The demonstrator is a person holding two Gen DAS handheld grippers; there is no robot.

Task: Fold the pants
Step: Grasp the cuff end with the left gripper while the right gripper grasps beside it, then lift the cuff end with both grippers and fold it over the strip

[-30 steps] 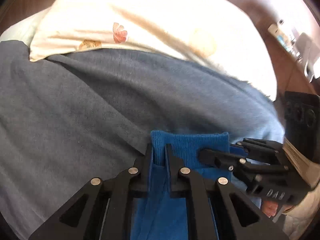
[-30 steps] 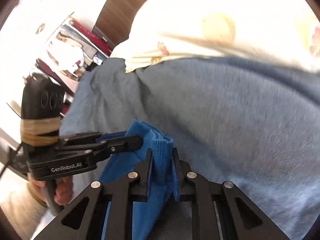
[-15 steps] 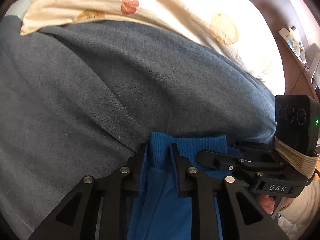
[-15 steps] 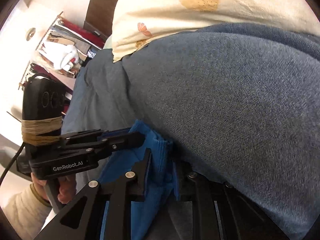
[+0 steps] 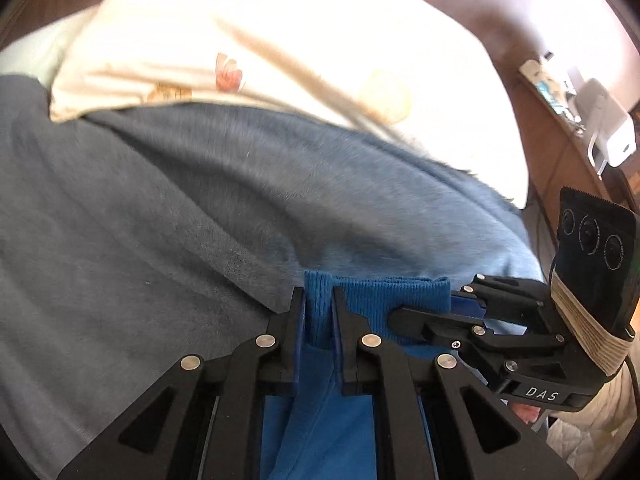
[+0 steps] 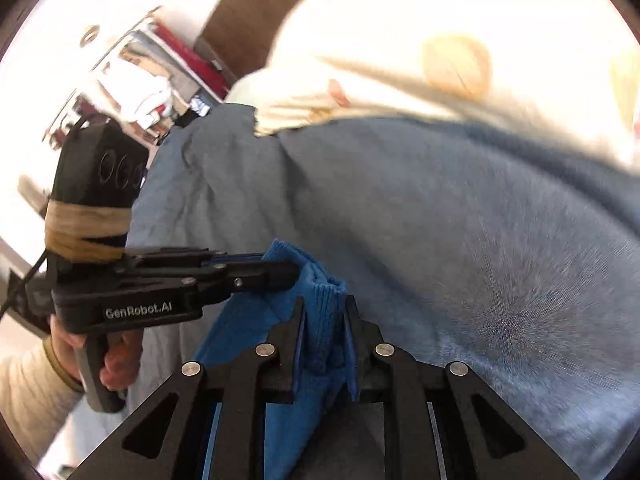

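Note:
The blue pants (image 5: 372, 296) hang by their ribbed waistband between my two grippers, above a grey-blue blanket (image 5: 160, 220). My left gripper (image 5: 318, 300) is shut on the waistband's left end. The right gripper (image 5: 404, 314) comes in from the right in that view and is shut on the other end. In the right wrist view my right gripper (image 6: 325, 308) is shut on the bunched blue waistband (image 6: 324, 320), and the left gripper (image 6: 292, 270) holds the same edge from the left. The rest of the pants hangs below, out of sight.
A cream pillow (image 5: 280, 40) with shell prints lies at the far end of the blanket. A wooden headboard (image 5: 520, 12) and a bedside shelf with a white device (image 5: 604, 128) stand at the right. A cluttered shelf (image 6: 140, 80) stands off the bed's left side.
Both grippers keep their hold on the waistband. The views have tilted back up from the blanket, so more of the pillow and room shows again.

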